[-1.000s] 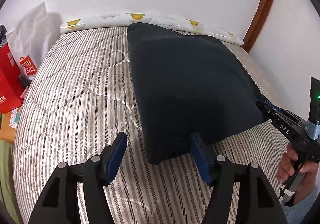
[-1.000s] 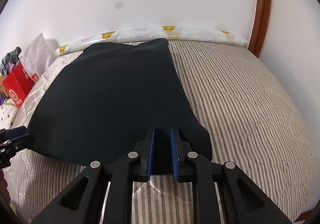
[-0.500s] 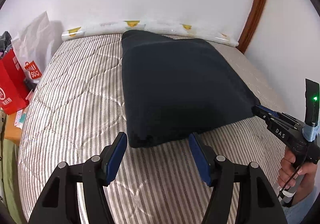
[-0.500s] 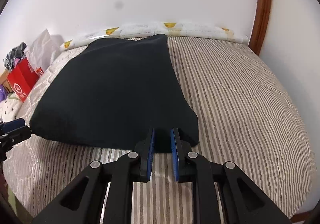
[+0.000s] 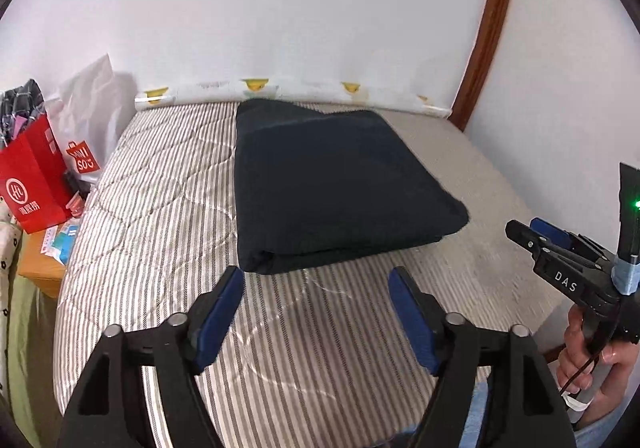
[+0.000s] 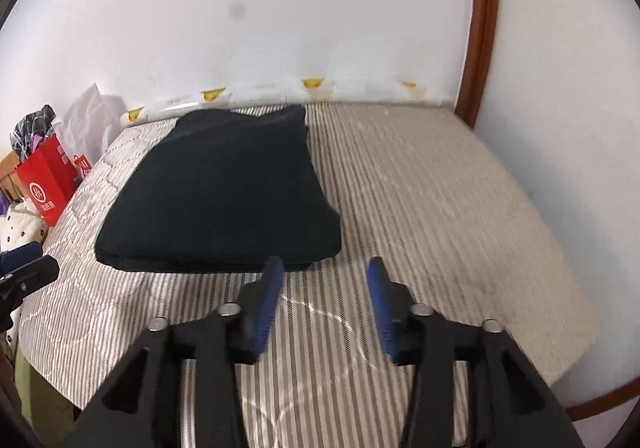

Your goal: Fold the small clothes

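A dark navy garment [image 5: 336,183] lies folded in a flat rectangle on the striped mattress [image 5: 160,207]; it also shows in the right wrist view [image 6: 224,187]. My left gripper [image 5: 316,284] is open and empty, just short of the garment's near edge. My right gripper [image 6: 324,272] is open and empty, just off the garment's near right corner. The right gripper also shows at the right of the left wrist view [image 5: 532,232], held by a hand. The left gripper's tip shows at the left edge of the right wrist view [image 6: 24,264].
A rolled white mat with yellow prints [image 5: 288,91] lies along the wall at the bed's far edge. Red shopping bags [image 5: 32,175] and a white bag stand beside the bed on the left. A brown wooden door frame [image 5: 488,19] runs up the right.
The right gripper let go of the garment's corner and opened. Both grippers pulled back and up. The garment now lies flat.
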